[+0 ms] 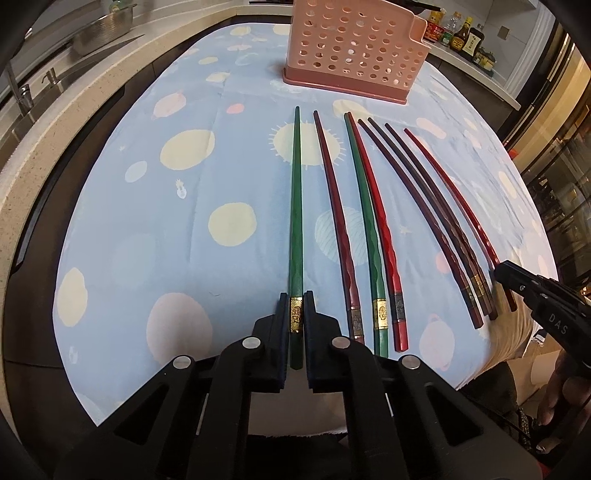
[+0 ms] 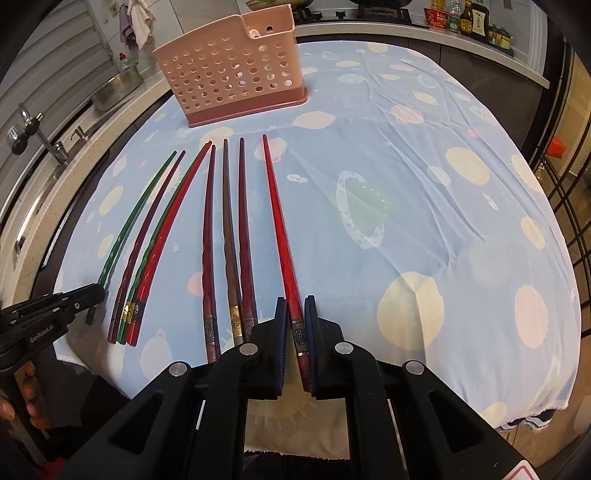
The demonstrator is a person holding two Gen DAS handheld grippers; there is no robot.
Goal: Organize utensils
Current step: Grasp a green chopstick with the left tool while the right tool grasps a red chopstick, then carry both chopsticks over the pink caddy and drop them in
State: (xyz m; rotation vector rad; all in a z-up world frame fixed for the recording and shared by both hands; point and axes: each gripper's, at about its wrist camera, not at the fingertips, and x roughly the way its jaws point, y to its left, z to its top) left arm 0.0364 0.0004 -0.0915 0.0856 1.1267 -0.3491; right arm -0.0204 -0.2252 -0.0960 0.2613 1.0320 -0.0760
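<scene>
Kitchen: table w/ blue planet-print cloth [image 2: 424,206], speckled stone counter [image 1: 74,96] w/ sink tap [image 2: 40,136] + steel basin [image 1: 99,33], sauce bottles [image 1: 461,37] on far counter, grey tiled wall [image 2: 207,7]

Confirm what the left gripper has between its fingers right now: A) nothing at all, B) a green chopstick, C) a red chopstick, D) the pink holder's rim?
B: in the left wrist view the left gripper is shut on the green chopstick at its gold band, while the other chopsticks lie on the cloth and the pink holder stands untouched farther back.
</scene>
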